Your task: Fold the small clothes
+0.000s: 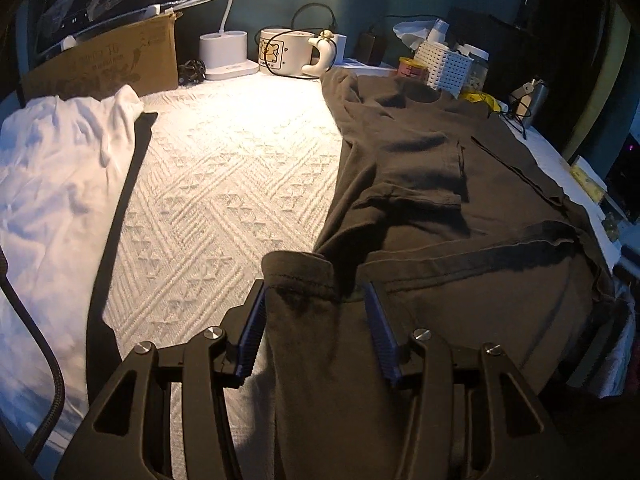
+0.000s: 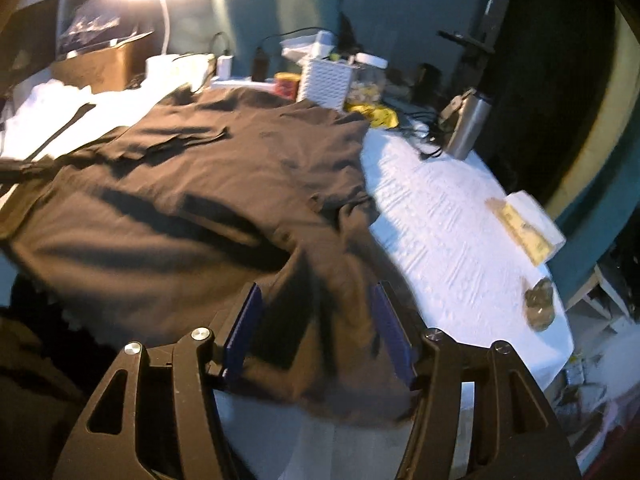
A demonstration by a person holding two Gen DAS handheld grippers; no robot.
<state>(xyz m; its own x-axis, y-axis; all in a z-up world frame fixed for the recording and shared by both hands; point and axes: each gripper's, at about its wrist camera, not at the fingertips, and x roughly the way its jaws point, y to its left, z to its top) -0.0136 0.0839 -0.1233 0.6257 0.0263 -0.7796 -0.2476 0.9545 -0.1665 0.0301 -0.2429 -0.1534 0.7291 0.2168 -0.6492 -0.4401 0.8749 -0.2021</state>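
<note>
The dark T-shirt (image 1: 448,184) lies spread over the right part of the counter (image 1: 224,184), which wears a white quilted cover; its collar end points toward the clutter at the back wall. In the left wrist view a bunched fold of the shirt's hem rises between the left gripper (image 1: 316,320) fingers (image 1: 253,332). The blue pads stand partly apart with the cloth filling the gap, and the left pad seems to touch the fold, but whether the fingers really pinch it I cannot tell. The cloth hides the counter beneath and runs out of the frame at the bottom.

The right wrist view is smeared by motion. The right gripper (image 2: 316,332) fingers (image 2: 242,336) are spread wide over the shirt's near corner, and the cloth lies loose below them, not clamped.

A white garment (image 1: 52,184) sits at the counter's left edge, partly cut off. At the back stand a lamp base (image 1: 224,54), a mug (image 1: 286,52), a white perforated basket (image 1: 448,66) and a steel bottle (image 2: 470,124); smaller items there are too dim to name.
</note>
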